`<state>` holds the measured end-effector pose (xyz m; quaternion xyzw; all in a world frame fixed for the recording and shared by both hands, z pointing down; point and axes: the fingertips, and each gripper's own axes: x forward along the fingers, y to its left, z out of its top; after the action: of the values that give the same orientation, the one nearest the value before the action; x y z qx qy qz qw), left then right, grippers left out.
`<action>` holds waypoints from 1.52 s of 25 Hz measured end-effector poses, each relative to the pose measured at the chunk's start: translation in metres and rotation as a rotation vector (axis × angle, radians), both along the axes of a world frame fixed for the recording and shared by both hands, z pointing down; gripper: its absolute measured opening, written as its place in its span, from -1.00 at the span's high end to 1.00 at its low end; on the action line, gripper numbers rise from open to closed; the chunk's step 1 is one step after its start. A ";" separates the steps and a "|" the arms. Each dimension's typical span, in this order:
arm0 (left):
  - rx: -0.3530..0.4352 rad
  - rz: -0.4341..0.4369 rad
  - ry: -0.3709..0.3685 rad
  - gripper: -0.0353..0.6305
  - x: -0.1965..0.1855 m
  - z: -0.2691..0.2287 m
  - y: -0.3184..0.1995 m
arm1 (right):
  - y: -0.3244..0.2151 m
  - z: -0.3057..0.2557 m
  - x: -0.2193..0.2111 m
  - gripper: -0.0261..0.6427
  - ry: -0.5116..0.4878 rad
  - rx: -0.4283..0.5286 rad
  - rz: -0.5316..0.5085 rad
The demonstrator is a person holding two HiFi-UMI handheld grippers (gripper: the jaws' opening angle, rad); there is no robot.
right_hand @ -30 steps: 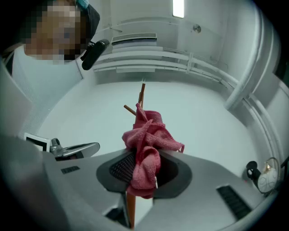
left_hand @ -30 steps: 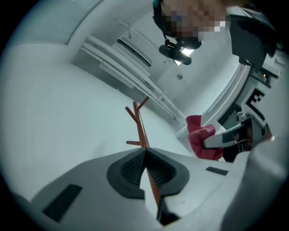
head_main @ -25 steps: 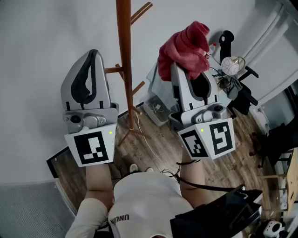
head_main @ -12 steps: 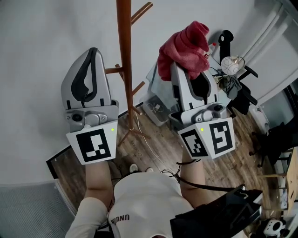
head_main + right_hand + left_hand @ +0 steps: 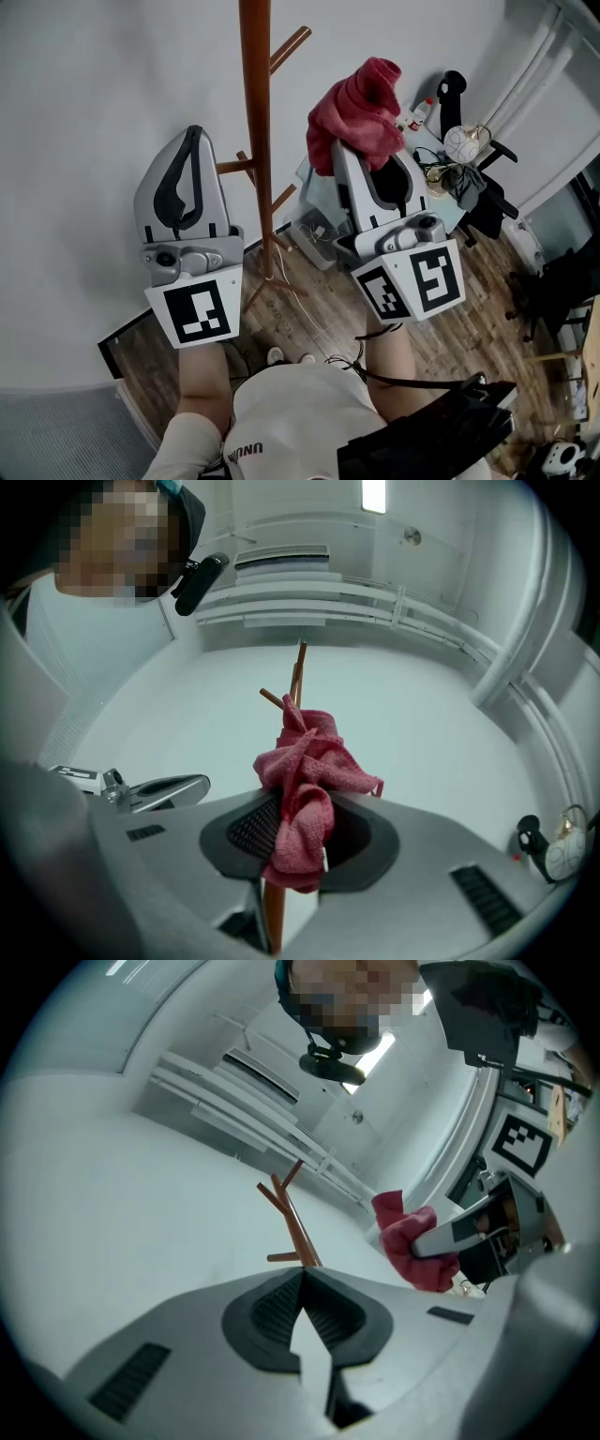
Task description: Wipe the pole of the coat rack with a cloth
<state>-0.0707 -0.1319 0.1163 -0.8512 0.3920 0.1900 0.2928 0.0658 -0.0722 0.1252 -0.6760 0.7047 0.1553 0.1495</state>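
The brown wooden pole of the coat rack (image 5: 255,141) rises between my two grippers against a white wall, with short pegs branching off. The bunched red cloth (image 5: 359,108) sticks out of my right gripper (image 5: 345,150), whose jaws are shut on it, a hand's width right of the pole. In the right gripper view the cloth (image 5: 305,794) hangs over the jaws with the pole (image 5: 298,679) behind it. To the pole's left my left gripper (image 5: 190,141) is shut and holds nothing; its own view shows the pole (image 5: 293,1222) and the cloth (image 5: 411,1241) to the right.
The rack's feet stand on a wooden floor (image 5: 309,300) with a white cable. A clear storage box (image 5: 314,225) sits right of the base. Further right are a glass table (image 5: 441,150) with small items and black chairs (image 5: 562,281).
Both grippers have shifted slightly: the right one with the cloth moved a little left toward the pole, and the left one moved a little lower in view.
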 end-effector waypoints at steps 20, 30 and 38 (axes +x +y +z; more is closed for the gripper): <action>-0.056 -0.034 -0.007 0.86 0.020 0.011 -0.026 | -0.060 -0.096 0.019 0.59 0.070 0.218 -0.109; -0.054 -0.268 0.033 0.86 0.028 0.004 -0.018 | -0.081 -0.136 0.016 0.59 0.082 0.311 -0.392; -0.055 -0.431 0.049 0.85 0.030 0.008 0.000 | -0.095 -0.127 -0.005 0.59 0.126 0.270 -0.558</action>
<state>-0.0402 -0.1314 0.1245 -0.7507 0.5768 0.1329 0.2935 0.0608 -0.1668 -0.0022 -0.4196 0.8438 0.2420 0.2309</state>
